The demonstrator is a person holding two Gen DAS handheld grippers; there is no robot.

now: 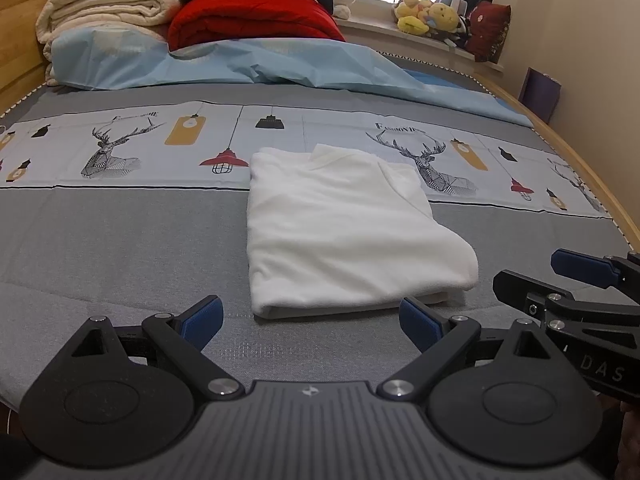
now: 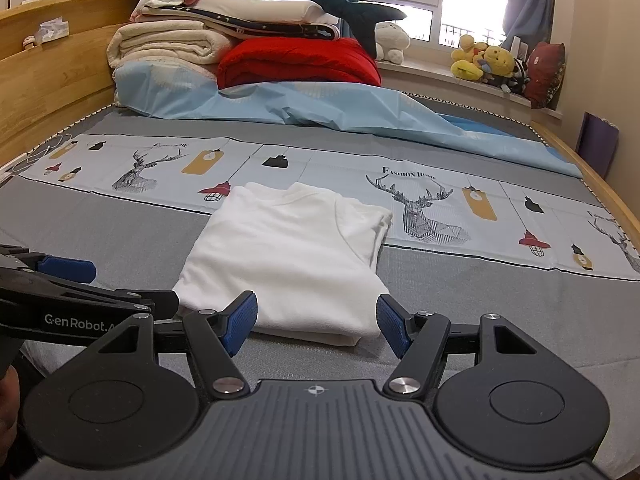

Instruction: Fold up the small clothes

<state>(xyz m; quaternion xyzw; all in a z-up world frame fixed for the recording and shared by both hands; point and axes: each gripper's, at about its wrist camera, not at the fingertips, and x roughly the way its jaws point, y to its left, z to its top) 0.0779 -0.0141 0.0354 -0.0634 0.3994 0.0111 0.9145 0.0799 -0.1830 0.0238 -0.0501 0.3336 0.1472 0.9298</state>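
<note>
White shirt (image 1: 344,232) folded flat on grey bed (image 1: 120,248), just ahead of both grippers. Left gripper (image 1: 312,320) and right gripper (image 2: 316,324) spread wide, holding nothing. Likely risk: snagging a top layer, undoing folds.

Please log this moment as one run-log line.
white garment: folded, on bed | left claw: open, empty | right claw: open, empty

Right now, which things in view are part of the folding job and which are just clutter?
Job:
- white garment, folded, lying on the bed sheet
- left tool, open
- right tool, open

Just lying about:
- red quilt
- cream blanket
- blue cover
- plush toys on the windowsill
</note>
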